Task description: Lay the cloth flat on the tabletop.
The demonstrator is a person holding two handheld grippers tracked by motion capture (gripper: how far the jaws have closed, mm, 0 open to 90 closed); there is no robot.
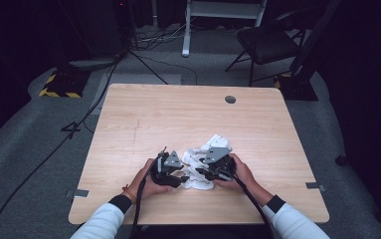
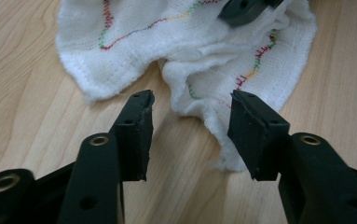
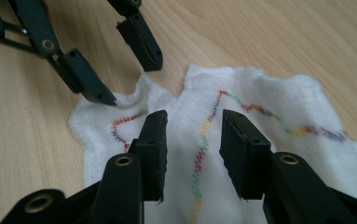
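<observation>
A crumpled white cloth [image 1: 212, 145] with a wavy multicoloured stitched line lies on the wooden table [image 1: 178, 109] near its front edge. My left gripper [image 1: 183, 175] rests at the cloth's left side. In the left gripper view its jaws [image 2: 192, 99] stand apart, low over the table, with a folded edge of the cloth [image 2: 190, 42] beside the right jaw and not pinched. My right gripper [image 1: 199, 172] comes in from the right over the cloth. Its jaws [image 3: 194, 116] are open above the cloth [image 3: 260, 93], straddling the stitched line. The left gripper's [image 3: 129, 81] fingertips touch the cloth's far edge there.
A cable hole [image 1: 230, 99] sits near the table's far right edge. Beyond the table stand a black chair [image 1: 267, 42], a white frame leg [image 1: 186, 30] and floor cables [image 1: 78, 119]. The person's hands and white sleeves come in from the bottom edge.
</observation>
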